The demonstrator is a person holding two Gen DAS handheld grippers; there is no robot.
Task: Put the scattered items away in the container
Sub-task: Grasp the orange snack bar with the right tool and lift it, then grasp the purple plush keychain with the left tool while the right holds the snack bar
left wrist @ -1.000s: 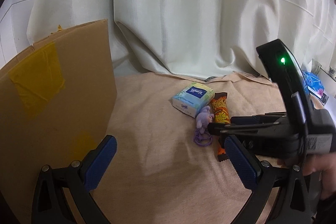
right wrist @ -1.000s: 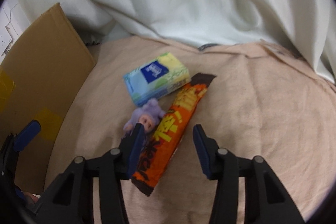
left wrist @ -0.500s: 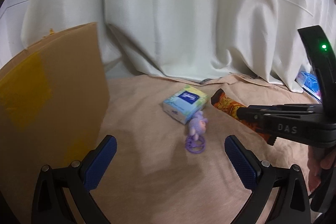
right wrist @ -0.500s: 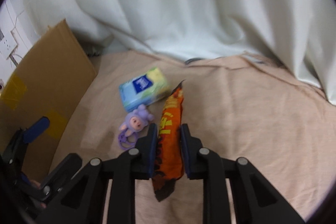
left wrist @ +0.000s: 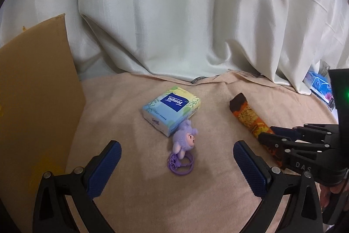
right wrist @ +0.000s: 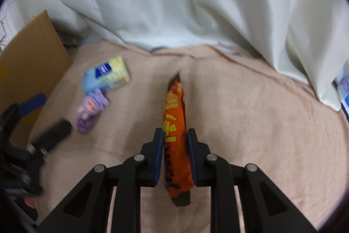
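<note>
My right gripper [right wrist: 175, 137] is shut on an orange snack bar [right wrist: 174, 115] and holds it lifted above the beige cloth; the bar also shows in the left wrist view [left wrist: 248, 118]. A blue Tempo tissue pack [left wrist: 172, 107] lies on the cloth with a purple plush keychain [left wrist: 183, 145] touching its near corner. Both also show in the right wrist view, the pack [right wrist: 106, 75] and the keychain [right wrist: 90, 108]. My left gripper [left wrist: 177, 159] is open and empty, just short of the keychain. A cardboard box wall [left wrist: 32, 106] stands at the left.
A white curtain [left wrist: 185, 14] hangs behind the cloth-covered surface [left wrist: 141, 189]. A blue patterned package [left wrist: 318, 84] lies at the far right by the curtain's edge. The box wall also shows at the left of the right wrist view [right wrist: 28, 58].
My right gripper closed on the snack bar, lifted it and carried it right, away from the tissue pack. My left gripper moved closer to the keychain and stayed open.
</note>
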